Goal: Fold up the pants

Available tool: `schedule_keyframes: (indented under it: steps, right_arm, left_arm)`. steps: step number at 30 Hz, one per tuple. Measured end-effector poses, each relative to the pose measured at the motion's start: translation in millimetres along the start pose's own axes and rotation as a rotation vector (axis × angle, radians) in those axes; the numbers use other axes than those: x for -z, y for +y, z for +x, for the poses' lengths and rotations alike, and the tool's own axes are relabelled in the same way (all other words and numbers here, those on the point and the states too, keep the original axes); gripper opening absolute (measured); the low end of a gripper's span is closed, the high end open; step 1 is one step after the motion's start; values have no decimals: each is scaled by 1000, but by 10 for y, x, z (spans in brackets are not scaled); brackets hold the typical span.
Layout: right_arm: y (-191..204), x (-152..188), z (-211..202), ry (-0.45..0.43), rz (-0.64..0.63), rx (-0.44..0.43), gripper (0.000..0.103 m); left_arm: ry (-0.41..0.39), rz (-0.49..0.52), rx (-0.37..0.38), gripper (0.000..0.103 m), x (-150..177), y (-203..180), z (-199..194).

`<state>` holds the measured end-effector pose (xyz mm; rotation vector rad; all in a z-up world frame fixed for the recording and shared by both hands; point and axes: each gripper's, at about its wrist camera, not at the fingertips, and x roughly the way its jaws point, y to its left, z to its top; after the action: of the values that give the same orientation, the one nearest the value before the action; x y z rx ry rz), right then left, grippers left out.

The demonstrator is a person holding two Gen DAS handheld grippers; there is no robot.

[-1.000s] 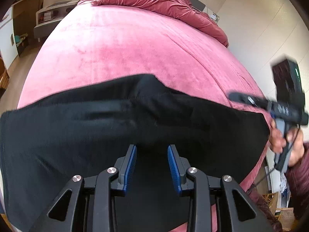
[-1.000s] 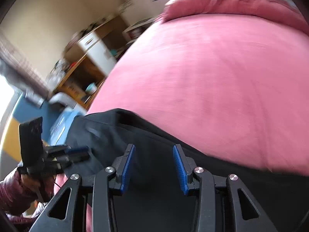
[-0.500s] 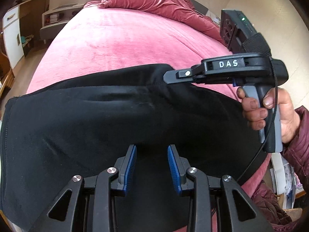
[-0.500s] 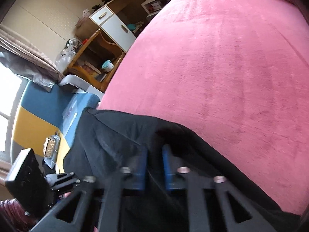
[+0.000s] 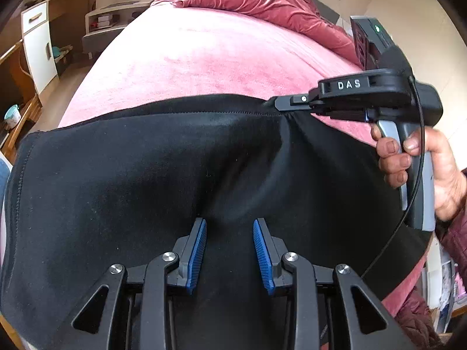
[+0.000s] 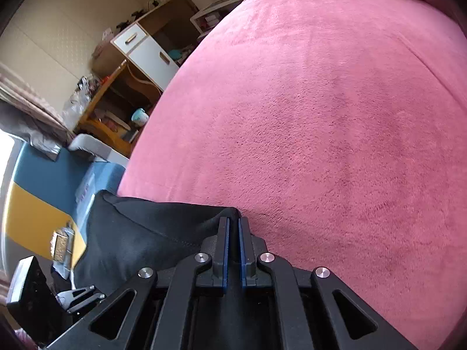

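Black pants lie spread across the near part of a pink bed. My left gripper hovers low over the middle of the cloth, jaws apart, blue pads bare, only flat fabric showing between them. My right gripper, held by a person's hand, is shut on the pants' far edge, and the cloth puckers toward its tips. In the right wrist view the right gripper has its pads nearly together, with the black edge of the pants pinched at the tips.
A crumpled red quilt lies at the head of the bed. The pink bed cover stretches wide beyond the pants. A white and wood cabinet and shelves stand at the left, past the bed's edge. My left gripper shows at the lower left.
The right gripper swung in from the right to the pants' far edge and shut on it, bunching the cloth. The left gripper sank slightly and stayed open.
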<state>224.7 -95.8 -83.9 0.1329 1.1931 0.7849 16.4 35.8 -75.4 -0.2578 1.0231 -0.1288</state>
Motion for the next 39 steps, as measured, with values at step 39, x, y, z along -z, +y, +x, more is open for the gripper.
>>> schedule_keyframes:
  steps: [39]
  right_arm:
    - [535,2024,-637,-1,-39,101,42]
  left_arm:
    - [-8,-532,-216,6,770,1954,-1026]
